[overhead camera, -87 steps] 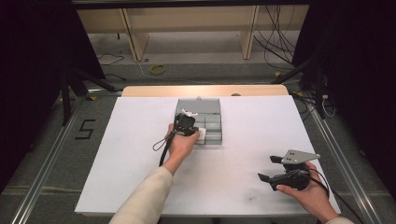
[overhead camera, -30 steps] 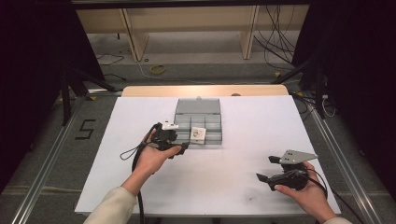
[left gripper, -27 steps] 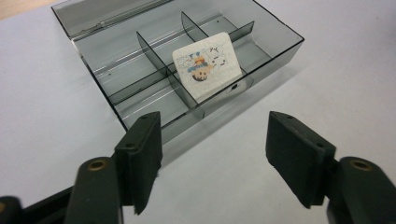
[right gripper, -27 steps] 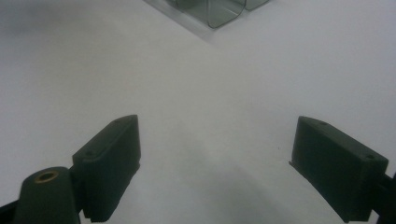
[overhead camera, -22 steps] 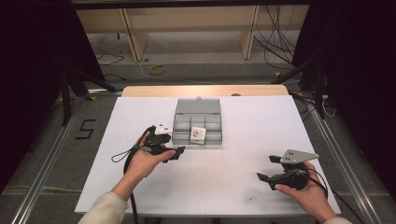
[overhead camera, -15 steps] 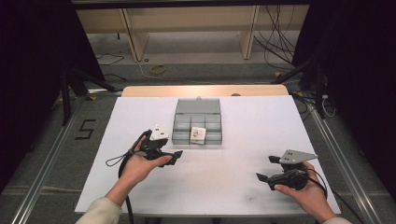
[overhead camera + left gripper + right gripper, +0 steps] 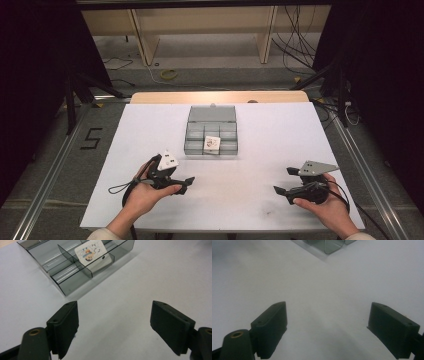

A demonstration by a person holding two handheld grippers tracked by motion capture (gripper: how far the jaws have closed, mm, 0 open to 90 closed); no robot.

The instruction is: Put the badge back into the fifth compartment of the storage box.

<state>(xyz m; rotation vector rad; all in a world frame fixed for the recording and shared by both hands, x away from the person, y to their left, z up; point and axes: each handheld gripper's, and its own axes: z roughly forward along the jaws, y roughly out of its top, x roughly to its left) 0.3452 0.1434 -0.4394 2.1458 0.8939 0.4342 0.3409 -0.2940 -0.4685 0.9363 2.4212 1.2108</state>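
Left gripper view looks along the left gripper (image 7: 113, 327): its jaws stand wide apart, having just been opening, with nothing between them but bare white table (image 7: 160, 275). Ahead of them sits the grey box (image 7: 62, 277), and a small printed card (image 7: 90, 252) leans in one of its near compartments.

Right gripper view has the right gripper (image 7: 327, 330) with jaws just as wide and empty over the table, a corner of the box at the top edge.

High view places the left gripper (image 7: 186, 184) near the table's front left, well apart from the box (image 7: 211, 145), and the right gripper (image 7: 282, 183) at the front right. The card (image 7: 212, 143) lies in the box's front middle compartment.
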